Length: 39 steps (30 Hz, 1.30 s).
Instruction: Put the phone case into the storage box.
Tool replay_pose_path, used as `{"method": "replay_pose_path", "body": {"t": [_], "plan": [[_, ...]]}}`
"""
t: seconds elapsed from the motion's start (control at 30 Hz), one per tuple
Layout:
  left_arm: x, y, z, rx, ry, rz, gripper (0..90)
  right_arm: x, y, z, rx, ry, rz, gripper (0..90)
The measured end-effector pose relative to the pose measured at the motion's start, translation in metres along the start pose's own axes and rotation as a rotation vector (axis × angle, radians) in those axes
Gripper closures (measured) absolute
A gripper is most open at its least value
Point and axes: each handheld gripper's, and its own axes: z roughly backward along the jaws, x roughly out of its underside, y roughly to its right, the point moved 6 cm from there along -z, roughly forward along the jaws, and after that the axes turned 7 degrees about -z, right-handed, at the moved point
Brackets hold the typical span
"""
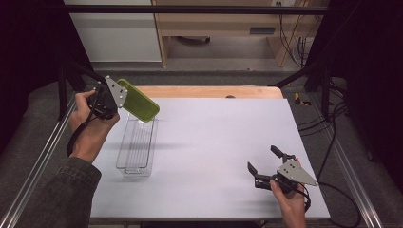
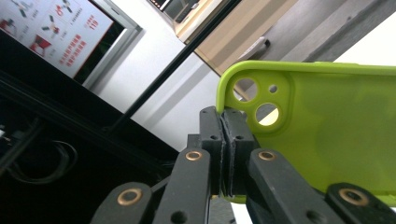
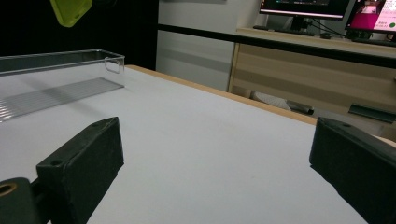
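A lime-green phone case (image 1: 139,99) hangs in the air over the far end of a clear plastic tray (image 1: 137,145) on the grey table mat. My left gripper (image 1: 119,93) is shut on the case's edge; in the left gripper view the case (image 2: 327,130) shows its camera cut-outs beside the closed jaws of my left gripper (image 2: 225,140). My right gripper (image 1: 265,159) rests at the front right of the mat, open and holding nothing. In the right gripper view the tray (image 3: 60,77) lies far left and a corner of the case (image 3: 70,10) hangs above it.
The grey mat (image 1: 218,142) covers a wooden table whose far edge (image 1: 209,91) shows. Metal rails run along both sides. A wooden desk (image 3: 303,60) with monitors stands beyond the table. Cables (image 1: 332,142) trail at the right.
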Motion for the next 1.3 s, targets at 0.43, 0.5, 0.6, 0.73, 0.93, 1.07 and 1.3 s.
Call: {"method": "replay_pose_path", "body": {"t": [0.43,0.5,0.6,0.73,0.93,1.07,1.3], "plan": [[0.006,0.003,-0.007,-0.059,-0.006,-0.105,87.7,-0.001,0.001,0.001,-0.002,0.015,0.001,2.9],[0.007,0.003,-0.007,-0.065,-0.011,-0.114,87.7,-0.001,0.000,0.002,-0.002,0.019,0.000,2.9],[0.008,0.002,-0.008,-0.080,-0.016,-0.128,87.7,-0.002,-0.001,0.003,-0.009,0.024,0.007,2.9],[0.010,0.001,-0.010,-0.099,-0.016,-0.150,87.7,-0.001,-0.004,0.005,-0.032,0.019,0.010,2.9],[0.015,0.001,-0.014,-0.110,-0.030,-0.187,87.8,0.004,-0.012,0.008,-0.086,-0.002,0.037,3.4],[0.015,0.004,-0.017,-0.123,-0.029,-0.224,87.8,0.005,-0.010,0.006,-0.097,0.004,0.035,3.3],[0.014,0.008,-0.023,-0.132,-0.026,-0.251,87.8,0.005,-0.006,0.006,-0.081,0.009,0.013,3.1]]}}
